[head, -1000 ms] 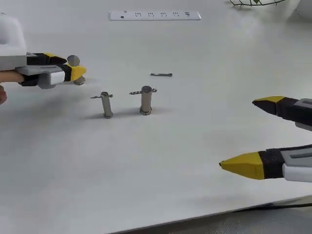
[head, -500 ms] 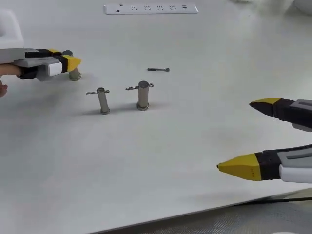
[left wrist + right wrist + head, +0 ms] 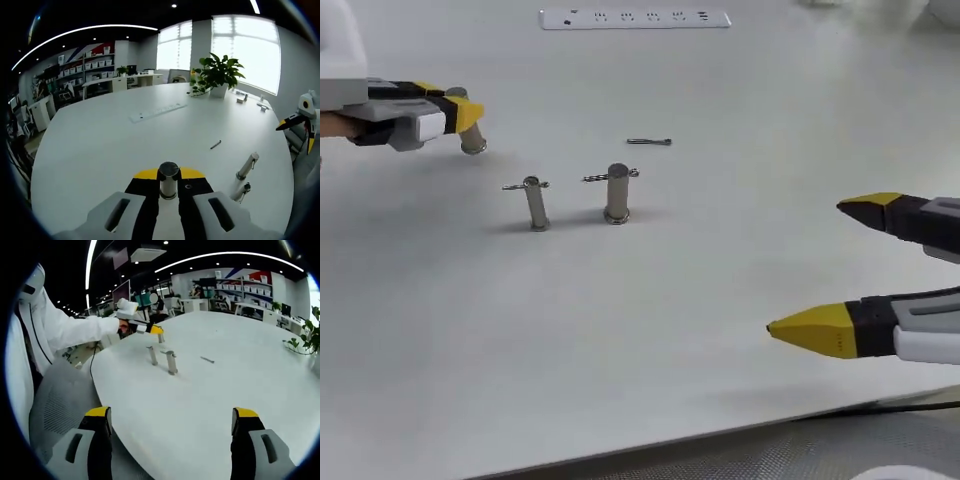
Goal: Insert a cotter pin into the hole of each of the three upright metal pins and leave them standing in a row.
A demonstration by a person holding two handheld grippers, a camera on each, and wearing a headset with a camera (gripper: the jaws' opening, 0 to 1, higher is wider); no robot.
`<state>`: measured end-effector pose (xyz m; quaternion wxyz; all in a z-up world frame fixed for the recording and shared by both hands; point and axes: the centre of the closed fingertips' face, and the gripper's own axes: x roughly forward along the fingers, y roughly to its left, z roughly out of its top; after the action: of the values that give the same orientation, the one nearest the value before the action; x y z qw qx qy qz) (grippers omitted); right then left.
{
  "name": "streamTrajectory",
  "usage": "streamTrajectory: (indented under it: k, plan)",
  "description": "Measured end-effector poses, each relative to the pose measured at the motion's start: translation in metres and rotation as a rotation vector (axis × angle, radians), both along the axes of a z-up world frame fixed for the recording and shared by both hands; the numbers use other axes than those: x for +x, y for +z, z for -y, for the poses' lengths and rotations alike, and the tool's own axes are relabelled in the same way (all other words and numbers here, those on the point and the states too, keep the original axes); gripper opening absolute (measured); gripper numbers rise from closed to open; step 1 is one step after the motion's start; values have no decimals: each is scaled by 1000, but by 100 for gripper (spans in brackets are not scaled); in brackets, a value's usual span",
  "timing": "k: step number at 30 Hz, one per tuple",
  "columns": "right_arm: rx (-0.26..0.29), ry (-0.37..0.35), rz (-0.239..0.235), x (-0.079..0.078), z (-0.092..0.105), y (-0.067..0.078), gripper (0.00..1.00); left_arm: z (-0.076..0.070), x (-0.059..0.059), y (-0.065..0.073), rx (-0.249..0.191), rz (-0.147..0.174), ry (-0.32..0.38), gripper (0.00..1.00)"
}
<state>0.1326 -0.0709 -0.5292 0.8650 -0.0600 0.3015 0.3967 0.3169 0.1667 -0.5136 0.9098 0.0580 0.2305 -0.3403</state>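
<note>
One metal pin clamped in left hand-held gripper; right hand-held gripper gapes.

Over the past second the left gripper, clamped on a metal pin, has edged slightly toward the far left. It has drawn away from the thin pin and the thick pin and taken its own pin along. The gap between that pin and the thin pin has widened a little. Whether its foot has left the table cannot be told. The headset camera has shifted too, so everything sits a little higher in the head view.
</note>
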Motion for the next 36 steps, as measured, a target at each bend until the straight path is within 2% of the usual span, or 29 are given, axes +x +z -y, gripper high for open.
streamTrajectory:
  k: [1, 2, 3, 5, 11, 16, 19, 21, 22, 25, 28, 30, 31, 36]
  plan:
    - [0, 0, 0, 0, 0, 0, 98, 0, -1, 3, -3, -1, 1, 10]
    - [2, 2, -1, 0, -1, 0, 98, -3, 3, -2, -39, -27, 8, 10]
    - [2, 4, 0, 0, -1, -1, 98, -5, 0, 5, -45, -20, 1, 10]
    - [7, 6, 3, -1, -2, 0, 98, -4, -7, 18, -22, 24, -37, 10]
    - [22, 5, 13, 1, -2, 0, 98, -3, -20, 35, -26, 46, -75, 10]
    - [28, 10, 12, -1, -3, -1, 98, 12, -40, 42, -27, 58, -118, 10]
    - [32, 10, 9, -2, -2, -3, 98, 34, -61, 44, -19, 72, -203, 10]
    - [37, 7, 9, -3, -2, -3, 98, 43, -68, 43, -41, 61, -214, 10]
    - [40, 6, 8, -4, -2, -4, 98, 55, -79, 41, -56, 55, -243, 10]
    - [43, 2, 9, -4, -1, -4, 98, 73, -92, 30, -43, 47, -280, 10]
    - [45, 0, 9, -6, -1, -4, 98, 86, -100, 17, -46, 18, -299, 10]
    - [45, -1, 8, -7, 0, -5, 98, 94, -105, 8, -33, 8, -317, 10]
    - [45, -1, 7, -7, 1, -5, 98, 102, -110, 8, -21, 8, -330, 10]
    - [44, -14, 0, -12, 4, -7, 98, 111, -117, -7, 31, 1, -358, 10]
